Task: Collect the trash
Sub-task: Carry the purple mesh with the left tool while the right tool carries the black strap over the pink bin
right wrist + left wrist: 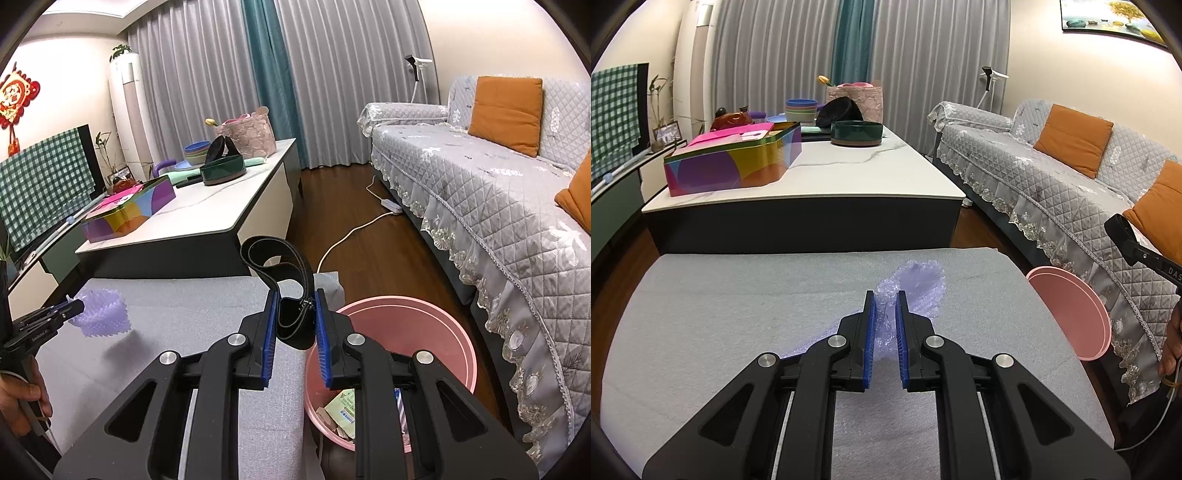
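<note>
Two grippers clench trash, left (885,303) on bubble wrap (919,284), right (295,308) on black strap (291,273) beside the pink bin (436,325).

Left gripper (885,301) clamps a crumpled purple bubble wrap (918,286) at frame centre above a grey mat (720,295); pink bin (1075,317) at right.

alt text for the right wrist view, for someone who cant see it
The right gripper clamps a looped black strap above a pink trash bin holding scraps. At left, the left gripper holds purple bubble wrap over a grey padded table.
</note>
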Demonstrator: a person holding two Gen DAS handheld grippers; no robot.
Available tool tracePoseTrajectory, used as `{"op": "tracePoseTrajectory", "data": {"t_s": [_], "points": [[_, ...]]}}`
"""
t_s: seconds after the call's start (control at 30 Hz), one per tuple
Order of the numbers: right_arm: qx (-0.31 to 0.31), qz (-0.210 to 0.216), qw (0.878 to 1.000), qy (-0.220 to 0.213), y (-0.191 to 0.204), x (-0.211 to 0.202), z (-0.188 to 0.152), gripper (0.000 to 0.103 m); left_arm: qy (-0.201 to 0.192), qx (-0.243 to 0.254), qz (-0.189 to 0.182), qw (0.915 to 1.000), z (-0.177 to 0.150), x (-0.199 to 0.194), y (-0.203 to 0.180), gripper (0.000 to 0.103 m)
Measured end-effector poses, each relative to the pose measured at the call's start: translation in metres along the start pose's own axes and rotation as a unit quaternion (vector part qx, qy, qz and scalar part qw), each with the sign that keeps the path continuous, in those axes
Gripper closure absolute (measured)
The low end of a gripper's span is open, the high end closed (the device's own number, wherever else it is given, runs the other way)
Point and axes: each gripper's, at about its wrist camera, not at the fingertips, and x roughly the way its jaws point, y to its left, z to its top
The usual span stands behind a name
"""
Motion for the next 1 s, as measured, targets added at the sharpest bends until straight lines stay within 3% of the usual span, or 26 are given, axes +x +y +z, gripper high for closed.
{"op": "tracePoseTrajectory", "data": {"t_s": [0.3,1.0], "points": [[0.002,-0.006,1.0,-0.008,-0.007,-0.008,0.002,0.083,0.0,0.01,-0.009,0.9999,0.004,0.004,-0.017,0.093],[0.04,-0.039,0.998,-0.018,-0.058,-0.026,0.001,0.083,0.005,0.04,-0.075,0.9963,0.031,0.025,-0.095,0.093]]}}
